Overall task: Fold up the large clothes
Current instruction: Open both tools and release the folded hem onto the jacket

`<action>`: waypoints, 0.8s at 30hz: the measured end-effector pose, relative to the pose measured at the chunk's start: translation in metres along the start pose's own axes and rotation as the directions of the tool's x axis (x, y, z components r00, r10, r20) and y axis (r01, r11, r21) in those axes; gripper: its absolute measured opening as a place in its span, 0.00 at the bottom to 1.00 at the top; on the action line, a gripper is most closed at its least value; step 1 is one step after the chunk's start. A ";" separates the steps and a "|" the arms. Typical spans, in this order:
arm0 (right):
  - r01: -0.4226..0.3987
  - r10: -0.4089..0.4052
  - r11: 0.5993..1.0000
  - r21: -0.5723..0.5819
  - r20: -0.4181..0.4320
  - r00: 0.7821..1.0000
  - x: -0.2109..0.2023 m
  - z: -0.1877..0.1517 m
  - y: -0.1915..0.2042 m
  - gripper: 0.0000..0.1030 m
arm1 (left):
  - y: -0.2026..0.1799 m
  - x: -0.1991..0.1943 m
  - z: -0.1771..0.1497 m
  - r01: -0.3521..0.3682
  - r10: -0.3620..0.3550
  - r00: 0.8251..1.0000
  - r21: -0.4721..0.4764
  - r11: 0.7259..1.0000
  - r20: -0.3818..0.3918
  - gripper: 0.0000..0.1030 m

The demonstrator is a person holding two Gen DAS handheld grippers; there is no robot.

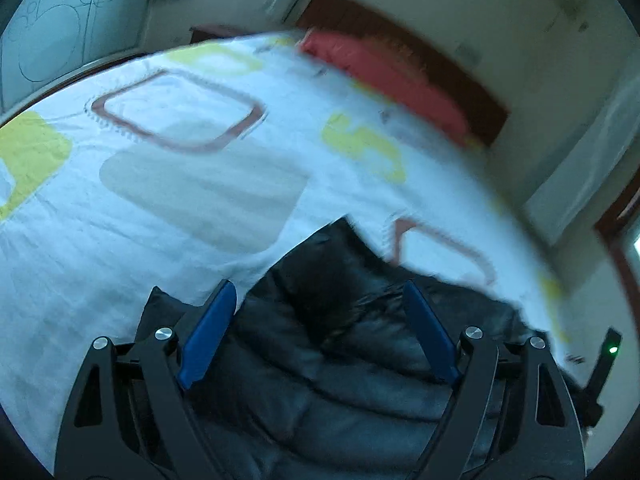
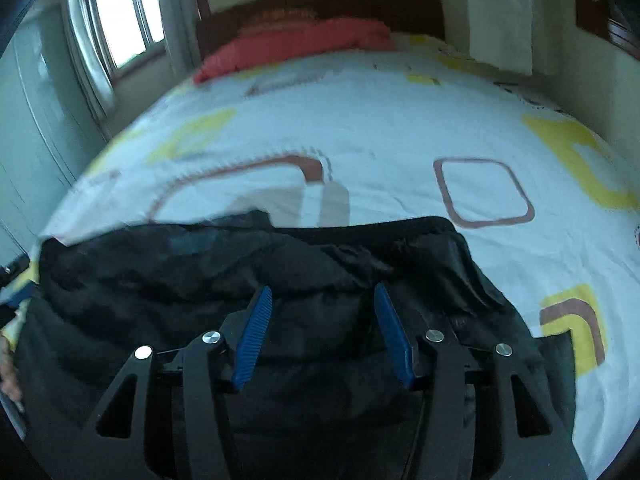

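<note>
A black padded jacket lies on the bed's near part, in a bunched, partly folded heap. My left gripper hovers over the jacket with its blue pads wide apart and nothing pressed between them. My right gripper is above the jacket's middle, its blue pads apart at a moderate gap, with only jacket fabric seen beneath, not clamped. Both views are blurred by motion.
The bed has a white sheet with yellow, brown and grey squares. A red pillow lies at the wooden headboard. A window is at far left. A hand shows at the left edge. A dark device with a green light is at right.
</note>
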State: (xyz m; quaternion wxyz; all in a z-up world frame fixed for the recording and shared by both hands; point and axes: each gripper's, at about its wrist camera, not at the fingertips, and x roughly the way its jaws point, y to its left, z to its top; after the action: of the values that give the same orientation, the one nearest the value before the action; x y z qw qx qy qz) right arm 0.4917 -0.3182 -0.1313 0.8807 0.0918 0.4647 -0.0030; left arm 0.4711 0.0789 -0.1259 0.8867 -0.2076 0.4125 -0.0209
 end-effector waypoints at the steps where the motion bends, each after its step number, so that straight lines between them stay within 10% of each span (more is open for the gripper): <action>1: -0.018 0.018 1.000 0.020 -0.015 1.000 0.008 -0.002 -0.005 0.52 | 0.003 0.011 -0.002 -0.028 0.028 0.998 -0.008 1.000 -0.049 0.82; 7: -0.018 0.019 0.999 0.031 -0.008 1.000 -0.001 0.002 -0.008 0.52 | -0.003 0.019 -0.004 -0.103 0.105 0.992 0.035 0.994 -0.076 0.80; 14: 0.099 -0.102 0.992 0.083 0.036 0.994 -0.028 -0.008 -0.041 0.52 | -0.014 -0.041 -0.007 0.041 -0.042 0.997 0.017 0.999 0.067 0.79; 19: 0.072 -0.072 0.989 0.133 -0.005 0.997 -0.014 -0.012 -0.053 0.52 | 0.013 0.009 -0.014 -0.040 0.037 0.997 -0.045 0.998 -0.074 0.75; 24: 0.034 -0.042 0.996 0.079 0.108 0.993 -0.049 -0.010 -0.012 0.52 | -0.010 -0.034 -0.011 -0.008 0.010 0.999 -0.044 0.999 0.041 0.75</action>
State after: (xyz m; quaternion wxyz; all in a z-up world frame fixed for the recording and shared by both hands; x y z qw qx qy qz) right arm 0.4547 -0.3320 -0.0987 0.9004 0.1166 0.4170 -0.0427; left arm 0.4420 0.0731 -0.1041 0.8903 -0.2253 0.3956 -0.0035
